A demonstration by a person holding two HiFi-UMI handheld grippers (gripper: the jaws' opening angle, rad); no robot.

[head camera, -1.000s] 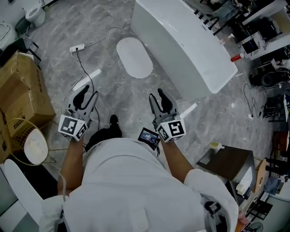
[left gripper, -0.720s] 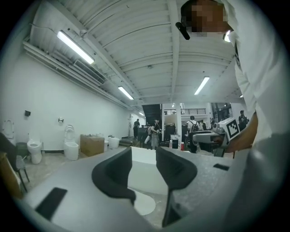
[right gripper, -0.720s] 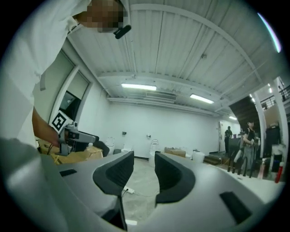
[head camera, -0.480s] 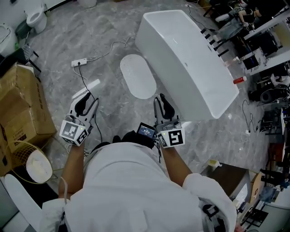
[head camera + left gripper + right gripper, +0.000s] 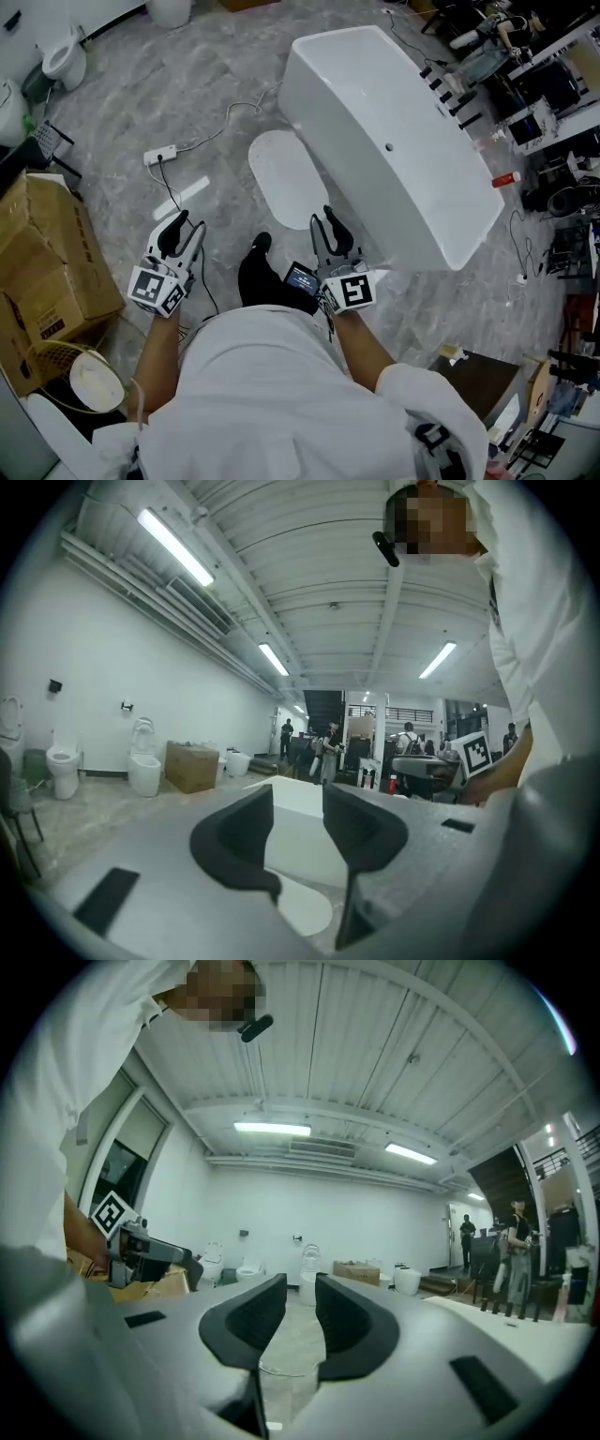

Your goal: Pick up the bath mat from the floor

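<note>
The bath mat (image 5: 287, 178) is a white oval lying flat on the grey marble floor, beside the white bathtub (image 5: 394, 131). Both grippers are held level at waist height, short of the mat. My left gripper (image 5: 183, 221) is to the mat's lower left, open and empty. In the left gripper view (image 5: 297, 808) the mat (image 5: 305, 907) shows low between the jaws, far off. My right gripper (image 5: 328, 216) hovers just past the mat's near end. Its jaws (image 5: 300, 1293) have just been closing; a narrow gap remains with nothing between them.
A power strip (image 5: 157, 154) and its cable (image 5: 183, 211) lie on the floor left of the mat. Cardboard boxes (image 5: 47, 253) and a wire basket (image 5: 80, 375) stand at the left, a toilet (image 5: 61, 58) at top left. Cluttered shelves (image 5: 553, 103) line the right.
The person has walked forward, so both grippers are nearer the mat and tub. The right jaws stand narrower than a second ago. The left jaws look the same.
</note>
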